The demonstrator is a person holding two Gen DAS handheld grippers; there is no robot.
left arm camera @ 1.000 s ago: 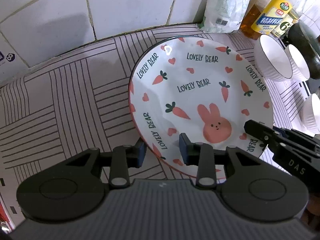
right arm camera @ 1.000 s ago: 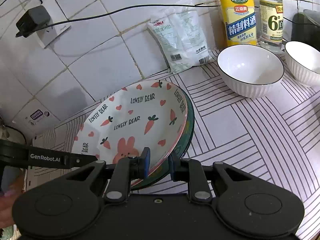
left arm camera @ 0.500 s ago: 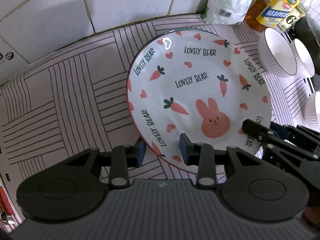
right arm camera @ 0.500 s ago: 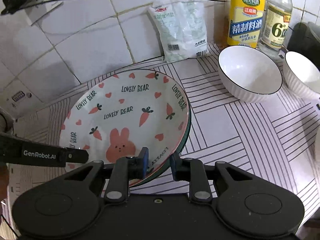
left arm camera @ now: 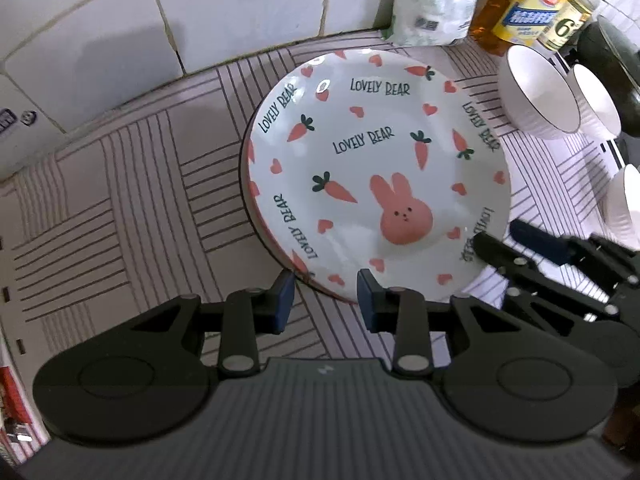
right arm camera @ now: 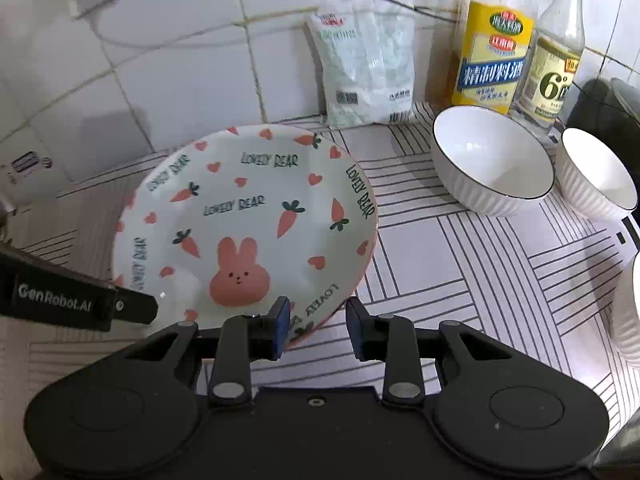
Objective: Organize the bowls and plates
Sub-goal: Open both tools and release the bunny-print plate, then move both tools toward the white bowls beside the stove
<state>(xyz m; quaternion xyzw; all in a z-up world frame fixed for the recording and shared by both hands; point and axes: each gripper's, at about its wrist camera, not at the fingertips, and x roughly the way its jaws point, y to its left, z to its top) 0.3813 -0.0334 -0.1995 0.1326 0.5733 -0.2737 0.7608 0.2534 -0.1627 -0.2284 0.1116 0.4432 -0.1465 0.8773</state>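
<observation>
Change since earlier frames: widening on both grippers, right one going from pinching the plate's near rim to standing spread; rabbit plate [right arm camera: 248, 224] lowering from a tilt to lying flat, hiding the green-edged plate seen under it before.
Left gripper [left arm camera: 325, 296]: standing open at the plate's near-left rim, rim edge sitting in the gap between the blue pads, gripping nothing that can be seen.
Right gripper [right arm camera: 315, 322]: standing open at the plate's near-right rim, left pad lying over the rim, right pad off the plate over the counter, holding nothing.
Rabbit plate: lying face up on the striped counter mat [right arm camera: 460, 264], left of centre, between the two grippers; a darker rim peeking out under its left edge in the left wrist view [left arm camera: 242, 176].
First bowl [right arm camera: 492, 164]: sitting upright, white and ribbed, far right of the plate, well apart from it.
Second bowl [right arm camera: 598, 174]: sitting just right of the first, nearly touching.
Third bowl [right arm camera: 630, 304]: showing only partly at the right edge, nearer than the other two.
Yellow-label bottle [right arm camera: 492, 52]: standing at the far wall behind the first bowl.
Clear bottle [right arm camera: 554, 48]: standing just right of the yellow one.
White bag [right arm camera: 366, 68]: leaning on the tiled wall [right arm camera: 192, 64], far of the plate.
</observation>
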